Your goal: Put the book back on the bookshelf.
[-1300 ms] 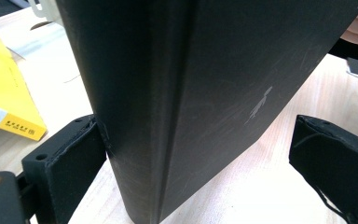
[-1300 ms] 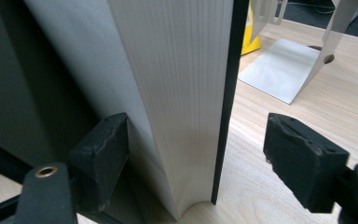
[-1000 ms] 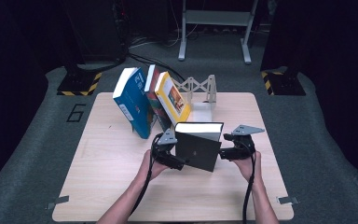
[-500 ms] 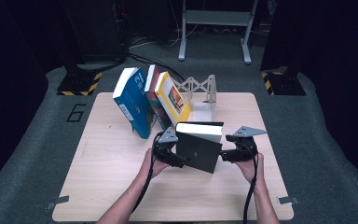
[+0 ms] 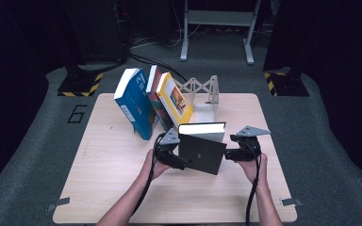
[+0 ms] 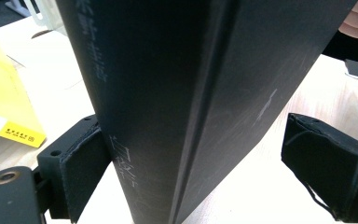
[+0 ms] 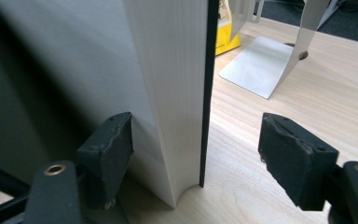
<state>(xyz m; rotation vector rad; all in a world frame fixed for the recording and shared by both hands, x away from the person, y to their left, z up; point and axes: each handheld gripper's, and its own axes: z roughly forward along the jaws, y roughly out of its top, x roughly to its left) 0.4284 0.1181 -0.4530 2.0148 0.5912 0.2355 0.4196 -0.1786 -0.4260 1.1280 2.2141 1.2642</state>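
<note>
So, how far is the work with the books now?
Done: three books lean together near the metal bookend. In hand: the black book stands upright between the left claw and right claw, both open. Left: moving it to that row.

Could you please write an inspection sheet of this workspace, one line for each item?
Surface: light wooden table, bare at the front.
Job's things: black book standing upright on the table, page block toward the right tongs.
Clutter: three leaning books, blue, red and yellow; metal bookend behind them.
Grippers: left tongs straddle the book's spine, one pad touching, the other apart; jaws have just been closing. Right tongs straddle the page edge, one pad against the cover, the other clear.
Cables: one trails from each gripper along the forearm.
Surroundings: dark grey floor marked 6, yellow-black striped stand bases.
</note>
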